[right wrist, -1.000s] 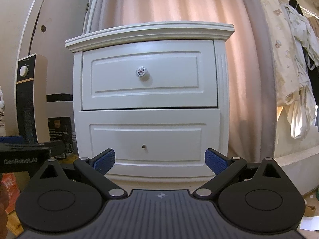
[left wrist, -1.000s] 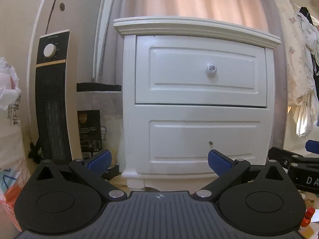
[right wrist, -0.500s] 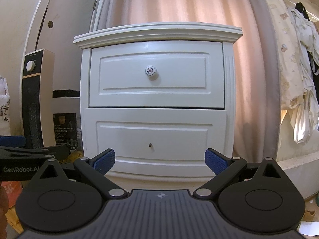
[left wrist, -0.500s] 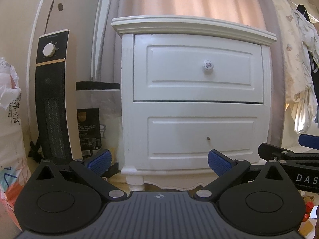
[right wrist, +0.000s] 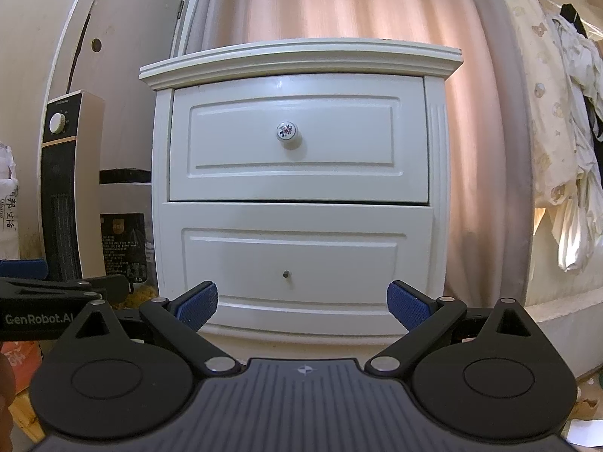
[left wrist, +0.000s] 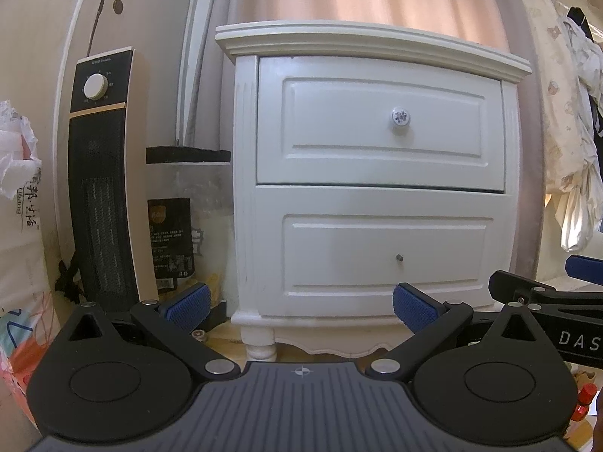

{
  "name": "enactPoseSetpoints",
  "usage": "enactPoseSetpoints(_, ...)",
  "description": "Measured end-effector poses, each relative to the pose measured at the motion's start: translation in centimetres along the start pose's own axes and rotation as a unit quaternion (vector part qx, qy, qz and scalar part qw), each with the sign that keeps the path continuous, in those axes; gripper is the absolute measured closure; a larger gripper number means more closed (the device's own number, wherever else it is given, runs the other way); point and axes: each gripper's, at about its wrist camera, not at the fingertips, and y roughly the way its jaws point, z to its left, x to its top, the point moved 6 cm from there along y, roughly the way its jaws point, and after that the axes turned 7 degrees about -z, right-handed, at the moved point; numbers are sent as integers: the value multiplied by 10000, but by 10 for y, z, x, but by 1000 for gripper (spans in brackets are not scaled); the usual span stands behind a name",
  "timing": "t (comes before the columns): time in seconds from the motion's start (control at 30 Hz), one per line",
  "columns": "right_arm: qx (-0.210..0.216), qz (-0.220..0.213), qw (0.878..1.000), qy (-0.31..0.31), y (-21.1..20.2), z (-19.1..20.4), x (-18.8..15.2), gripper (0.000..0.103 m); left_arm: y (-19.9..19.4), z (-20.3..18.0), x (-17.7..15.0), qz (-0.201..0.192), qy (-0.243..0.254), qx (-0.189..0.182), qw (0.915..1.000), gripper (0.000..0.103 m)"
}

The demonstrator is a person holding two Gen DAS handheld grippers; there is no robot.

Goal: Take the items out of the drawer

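Grippers faced a white nightstand (right wrist: 301,196) standing before a pink curtain (right wrist: 339,3), both its drawers shut. Left gripper (left wrist: 301,303) and right gripper (right wrist: 301,303) hung well short of it, fingers spread wide and empty; a tower heater (left wrist: 100,173) stood alongside.

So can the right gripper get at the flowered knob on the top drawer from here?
Probably yes: the right gripper is open and nothing stands between it and the knob, though it sits lower and short of the top drawer.
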Motion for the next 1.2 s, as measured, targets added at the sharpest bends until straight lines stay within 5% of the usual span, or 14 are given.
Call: enactPoseSetpoints(1.2, -118, 86, 9999, 29, 7, -8, -8, 0, 12, -6, -6, 163, -82, -33, 9998, 0)
